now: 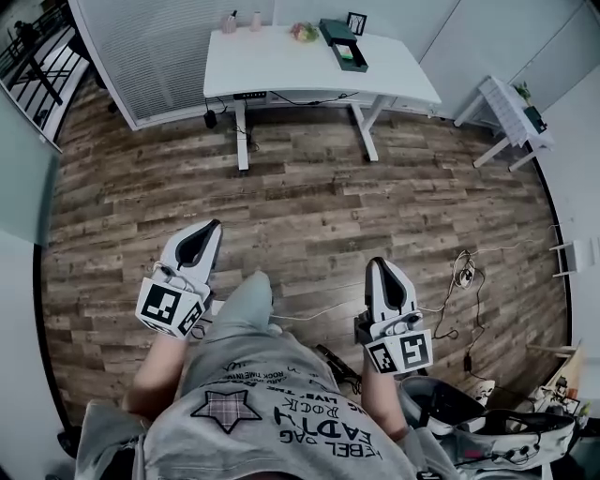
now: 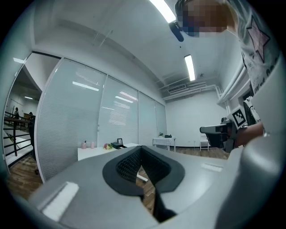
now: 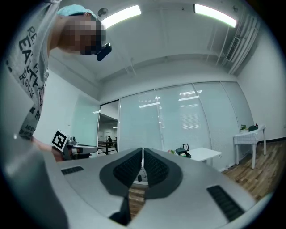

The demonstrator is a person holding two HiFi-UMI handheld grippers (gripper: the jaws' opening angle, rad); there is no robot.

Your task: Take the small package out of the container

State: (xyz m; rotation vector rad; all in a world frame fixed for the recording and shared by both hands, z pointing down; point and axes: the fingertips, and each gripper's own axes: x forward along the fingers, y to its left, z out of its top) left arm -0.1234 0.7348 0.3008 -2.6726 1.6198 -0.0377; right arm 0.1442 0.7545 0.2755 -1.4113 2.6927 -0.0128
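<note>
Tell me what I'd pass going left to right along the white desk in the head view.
Small pink container → second small pink container → colourful bunch, perhaps flowers → dark open box with green inside.

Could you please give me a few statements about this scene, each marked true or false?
1. The left gripper and the right gripper are both shut and empty. True.
2. A dark container lies on the white table. True.
3. The white table stands directly under the grippers. False: it stands well ahead of them, across the wooden floor.
4. The right gripper is inside the container. False: it hangs over the floor, close to the person.
5. Cables lie on the floor at the person's right. True.
</note>
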